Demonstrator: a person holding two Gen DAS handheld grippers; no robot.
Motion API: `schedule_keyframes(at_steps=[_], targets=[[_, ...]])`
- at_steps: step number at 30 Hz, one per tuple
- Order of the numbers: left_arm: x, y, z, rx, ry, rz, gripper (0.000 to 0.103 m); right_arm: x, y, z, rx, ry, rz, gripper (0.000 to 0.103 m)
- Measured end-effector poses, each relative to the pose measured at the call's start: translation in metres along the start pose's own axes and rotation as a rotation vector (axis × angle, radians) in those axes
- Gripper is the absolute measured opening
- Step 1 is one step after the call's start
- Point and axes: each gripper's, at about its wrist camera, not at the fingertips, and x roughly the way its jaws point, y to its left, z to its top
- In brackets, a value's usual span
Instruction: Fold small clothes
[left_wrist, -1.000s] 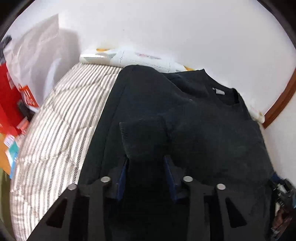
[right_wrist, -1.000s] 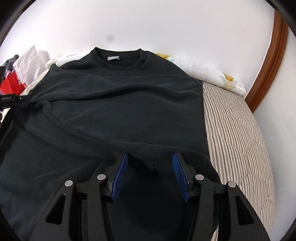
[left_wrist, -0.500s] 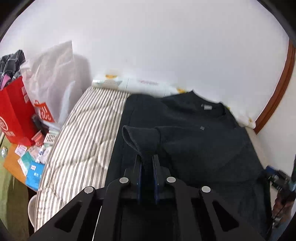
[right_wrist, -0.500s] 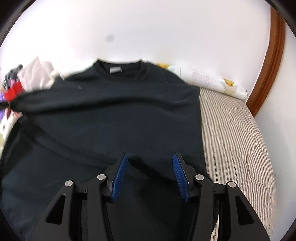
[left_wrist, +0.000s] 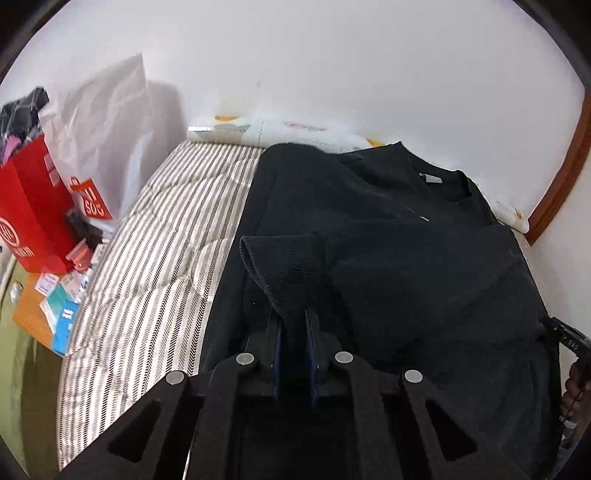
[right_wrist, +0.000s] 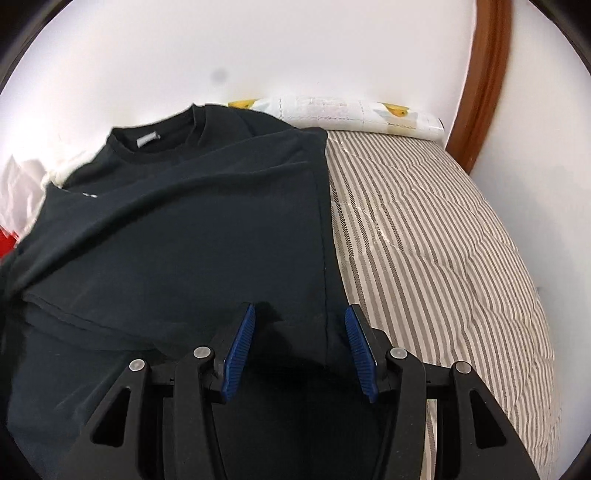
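Striped bedcover (right_wrist: 424, 229) under everything; black sweatshirt (right_wrist: 192, 229) lies flat on it, collar toward the wall. I've got the left gripper (left_wrist: 293, 332) clamped on the ribbed cuff (left_wrist: 280, 266). Right gripper (right_wrist: 300, 339) jaws apart over the sweatshirt's right edge.

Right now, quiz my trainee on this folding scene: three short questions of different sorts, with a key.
1. True or false: the left gripper is shut on the sweatshirt's ribbed cuff.
2. The right gripper is: A) open above the sweatshirt; B) shut on the collar; C) holding a bag.
3. Fill in: the sweatshirt lies on a ____ mattress.

Key: 1 true; 2 A; 3 striped.
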Motion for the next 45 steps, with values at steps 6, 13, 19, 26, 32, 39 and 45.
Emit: schedule_keyframes(at_steps=[6, 13, 19, 26, 32, 39, 45], targets=[[-0.026, -0.011, -0.006, 0.026, -0.025, 0.005, 0.015, -0.030, -0.005, -0.016, -0.004, -0.020, -0.018, 0.050], [-0.065, -0.018, -0.028, 0.044, -0.039, -0.027, 0.026, -0.074, -0.006, -0.049, -0.025, -0.049, -0.040, 0.050], [-0.086, -0.019, -0.072, 0.049, -0.004, -0.055, 0.042, -0.096, -0.021, -0.081, 0.032, -0.010, 0.000, 0.050], [-0.097, 0.004, -0.132, -0.006, 0.056, -0.039, 0.046, -0.115, -0.036, -0.137, 0.030, -0.002, -0.009, 0.053], [-0.107, 0.023, -0.170, -0.038, 0.080, -0.034, 0.046, -0.116, -0.041, -0.183, 0.048, 0.004, 0.026, 0.053], [-0.122, 0.030, -0.193, -0.027, 0.056, -0.002, 0.046, -0.121, -0.044, -0.211, 0.081, -0.026, 0.065, 0.052], [-0.125, 0.032, -0.205, -0.035, 0.049, -0.013, 0.046, -0.125, -0.035, -0.218, 0.063, -0.049, 0.060, 0.050]])
